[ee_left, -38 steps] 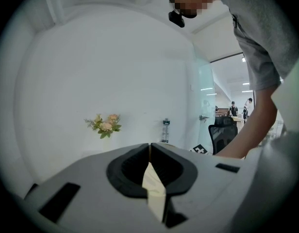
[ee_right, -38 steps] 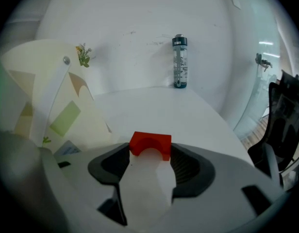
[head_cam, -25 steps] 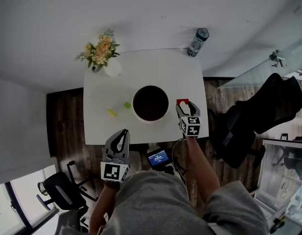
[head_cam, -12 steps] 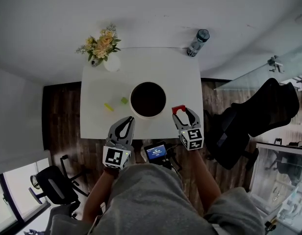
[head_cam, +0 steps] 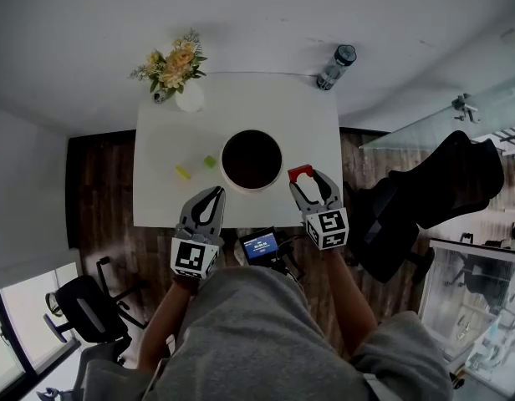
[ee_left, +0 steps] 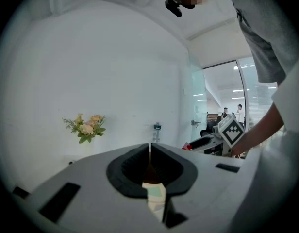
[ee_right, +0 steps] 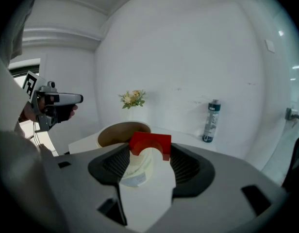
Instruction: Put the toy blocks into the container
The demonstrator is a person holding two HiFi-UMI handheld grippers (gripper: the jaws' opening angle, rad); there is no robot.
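My right gripper (head_cam: 313, 180) is shut on a red arch-shaped block (head_cam: 300, 172), held above the table just right of the round container (head_cam: 252, 159). In the right gripper view the red block (ee_right: 150, 145) sits between the jaws with the container (ee_right: 123, 133) just beyond it. A green block (head_cam: 210, 161) and a yellow block (head_cam: 183, 172) lie on the white table (head_cam: 278, 111) left of the container. My left gripper (head_cam: 210, 197) hovers at the table's near edge, shut and empty; its jaws (ee_left: 149, 149) meet in the left gripper view.
A vase of flowers (head_cam: 175, 73) stands at the table's far left corner and a water bottle (head_cam: 335, 66) at the far right. A small screen device (head_cam: 261, 246) sits below the near edge. Office chairs (head_cam: 441, 182) stand to the right and lower left.
The right gripper has lifted the red block off the table beside the container and drawn it slightly toward the near edge. The left gripper has stayed shut and nearly still.
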